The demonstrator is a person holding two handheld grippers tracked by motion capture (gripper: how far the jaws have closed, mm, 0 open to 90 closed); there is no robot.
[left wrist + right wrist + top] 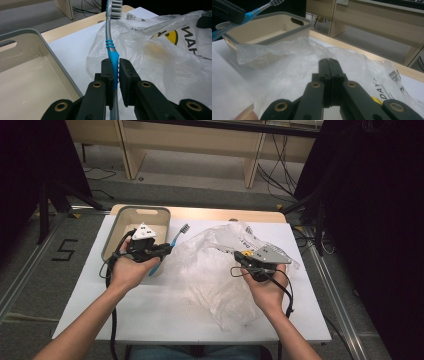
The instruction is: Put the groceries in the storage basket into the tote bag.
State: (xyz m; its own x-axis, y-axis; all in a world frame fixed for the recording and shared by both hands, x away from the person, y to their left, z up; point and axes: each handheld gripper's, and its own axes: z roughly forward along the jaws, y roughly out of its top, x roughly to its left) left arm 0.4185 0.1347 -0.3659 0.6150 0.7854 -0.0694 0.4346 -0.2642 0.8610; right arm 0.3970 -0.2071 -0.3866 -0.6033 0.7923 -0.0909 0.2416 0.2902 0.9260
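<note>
**Toothbrush held in the left tongs beside a plastic bag and a bin**

Seen from above, a person sits at a white-topped desk (pixel 150 310) with a two-jaw tool in each hand. The left tongs (pixel 114 68) are closed tight on the handle of a blue and clear plastic toothbrush (pixel 111 47), gripping it at the blue rubber grip. The brush rises upright from the jaws in the left gripper view, its white and grey bristle head at the top. In the high view the brush hangs above the near right corner of a beige rectangular plastic bin with a grey rim (pixel 111 236), at the desk's far left.

The right tongs (pixel 329 70) are fully closed with nothing visibly pinched between them. They hover over a crumpled clear plastic bag with black lettering and a yellow mark (pixel 210 270), which lies spread across the middle of the desk, its left edge near the bin.

The work in hand appears to be moving the toothbrush, likely into the bin or the bag; which one cannot be told. To do it well, keep the grip firm on the rubber section so the slim handle does not twist. Carry the brush clear of the bin's rim, lower it close to the landing spot, and only then let the jaws part.
</note>
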